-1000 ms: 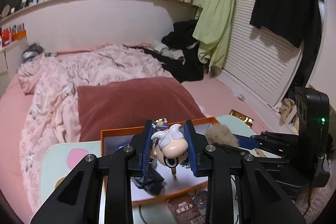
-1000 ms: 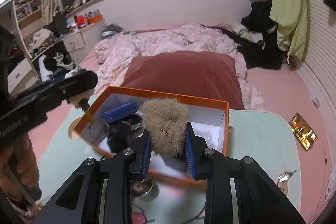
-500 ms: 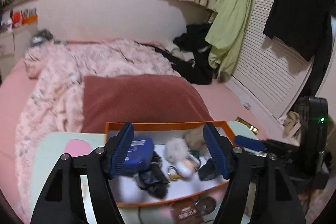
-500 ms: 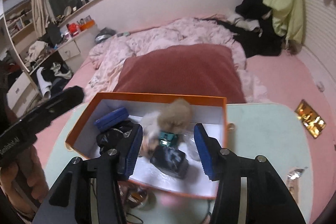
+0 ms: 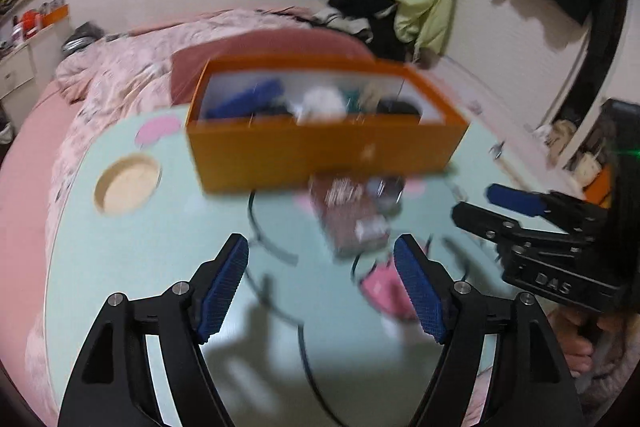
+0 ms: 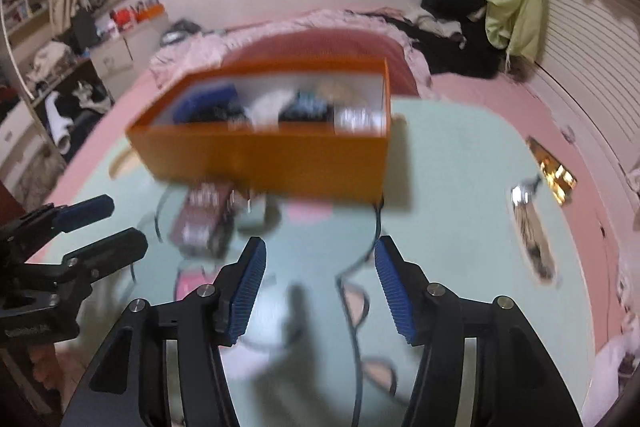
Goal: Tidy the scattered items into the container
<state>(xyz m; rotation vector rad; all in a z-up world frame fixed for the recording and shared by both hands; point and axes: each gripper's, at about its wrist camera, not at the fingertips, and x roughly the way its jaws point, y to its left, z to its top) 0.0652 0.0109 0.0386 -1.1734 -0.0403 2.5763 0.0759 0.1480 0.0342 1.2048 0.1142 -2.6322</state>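
Note:
The orange box (image 5: 320,151) (image 6: 272,159) stands at the far side of the pale green table (image 5: 120,259). It holds a blue case (image 5: 248,99), a white figure (image 5: 320,103) and dark items, all blurred. In front of it lie a brown packet (image 5: 348,215) (image 6: 204,215), a pink item (image 5: 382,285) and a black cable (image 6: 360,267). My left gripper (image 5: 322,247) (image 6: 116,223) hovers over the near table, jaws opening, nothing between them. My right gripper (image 6: 318,247) (image 5: 476,203) is beside it, also opening with nothing in it.
A round wooden recess (image 5: 128,183) sits in the table's left part. A silver clip (image 6: 522,195) and a long dark item (image 6: 534,243) lie at the table's right edge. Behind the table is a bed with a red pillow (image 6: 320,47) and pink bedding.
Both grippers let go over the box: the white figure and the fur ball now lie in it. Both jaws spread, and both hands drew back and down toward the near table.

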